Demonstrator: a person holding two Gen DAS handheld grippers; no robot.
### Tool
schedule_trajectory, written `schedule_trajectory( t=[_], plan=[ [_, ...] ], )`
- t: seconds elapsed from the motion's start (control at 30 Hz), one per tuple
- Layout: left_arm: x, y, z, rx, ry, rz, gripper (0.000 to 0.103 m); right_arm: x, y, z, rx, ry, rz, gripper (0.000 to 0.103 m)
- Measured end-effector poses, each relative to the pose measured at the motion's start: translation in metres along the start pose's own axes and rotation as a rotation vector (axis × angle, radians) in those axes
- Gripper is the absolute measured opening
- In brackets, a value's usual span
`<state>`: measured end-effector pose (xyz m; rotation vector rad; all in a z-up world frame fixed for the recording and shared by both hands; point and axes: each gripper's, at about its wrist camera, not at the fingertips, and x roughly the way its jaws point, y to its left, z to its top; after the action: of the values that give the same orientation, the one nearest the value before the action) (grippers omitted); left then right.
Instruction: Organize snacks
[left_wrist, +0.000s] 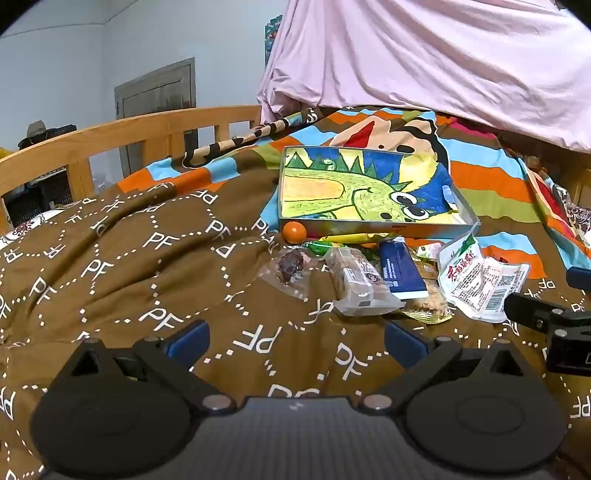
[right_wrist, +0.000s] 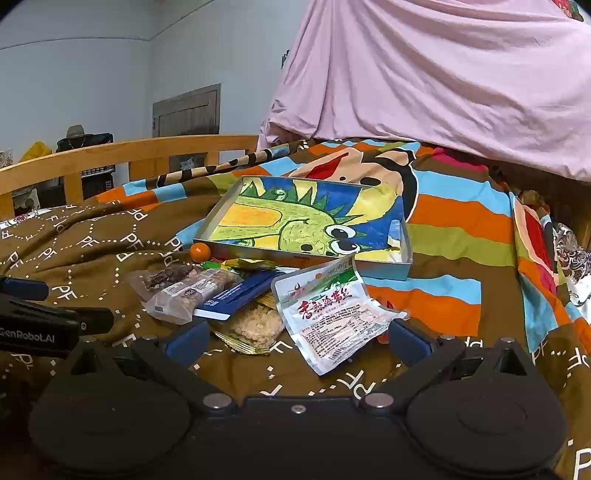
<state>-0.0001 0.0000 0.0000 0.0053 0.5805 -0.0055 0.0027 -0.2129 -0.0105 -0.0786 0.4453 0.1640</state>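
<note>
A shallow box (left_wrist: 369, 225) (right_wrist: 402, 266) with a green dinosaur drawing inside lies open on the bed, with no snacks in it. In front of it lies a pile of snacks: a white packet with red writing (left_wrist: 476, 280) (right_wrist: 332, 314), a blue packet (left_wrist: 400, 271) (right_wrist: 236, 299), a clear-wrapped bar (left_wrist: 358, 280) (right_wrist: 188, 291), a dark snack in clear wrap (left_wrist: 290, 267) (right_wrist: 162, 278), a rice cracker (right_wrist: 255, 326) and an orange ball (left_wrist: 294, 232) (right_wrist: 200, 252). My left gripper (left_wrist: 295, 341) is open and empty, short of the pile. My right gripper (right_wrist: 295, 338) is open, its fingers on either side of the near edge of the white packet and the cracker.
The snacks lie on a brown "PF" quilt (left_wrist: 166, 258) over a striped cartoon blanket (right_wrist: 461, 229). A pink sheet (left_wrist: 443, 55) hangs behind. A wooden bed rail (left_wrist: 129, 136) runs along the left. The other gripper shows at the right edge of the left wrist view (left_wrist: 546, 317) and the left edge of the right wrist view (right_wrist: 44, 325).
</note>
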Motion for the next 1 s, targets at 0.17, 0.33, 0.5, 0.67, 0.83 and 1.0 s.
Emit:
schedule_trajectory(
  t=[0.17,0.33,0.5,0.67,0.83,1.0],
  plan=[
    [-0.0005,-0.0001,0.0001,0.0,-0.001,-0.003,0.103,-0.0008,-0.0011,-0.001,0.002,-0.003,0.005,0.103],
    [-0.0021,0.0013,-0.0028,0.001,-0.002,-0.003,0.103,-0.0024,0.0024,-0.0006,-0.008,-0.004,0.006,0.102],
    [-0.0024,0.0004,-0.0015,0.001,0.001,-0.004,0.103,-0.0009,0.0028,-0.0011,-0.003,0.001,0.008,0.102],
    [-0.0022,0.0003,-0.0017,0.001,0.001,-0.004,0.103,0.0001,0.0013,-0.0011,-0.001,0.002,0.014,0.103],
    [-0.0017,0.0,-0.002,0.002,0.003,-0.004,0.103,-0.0004,0.0019,-0.0015,-0.004,0.007,0.023,0.102],
    [-0.0013,0.0011,-0.0027,-0.006,0.008,-0.003,0.103,0.0001,0.0025,-0.0015,-0.007,0.006,0.024,0.102]
  ],
)
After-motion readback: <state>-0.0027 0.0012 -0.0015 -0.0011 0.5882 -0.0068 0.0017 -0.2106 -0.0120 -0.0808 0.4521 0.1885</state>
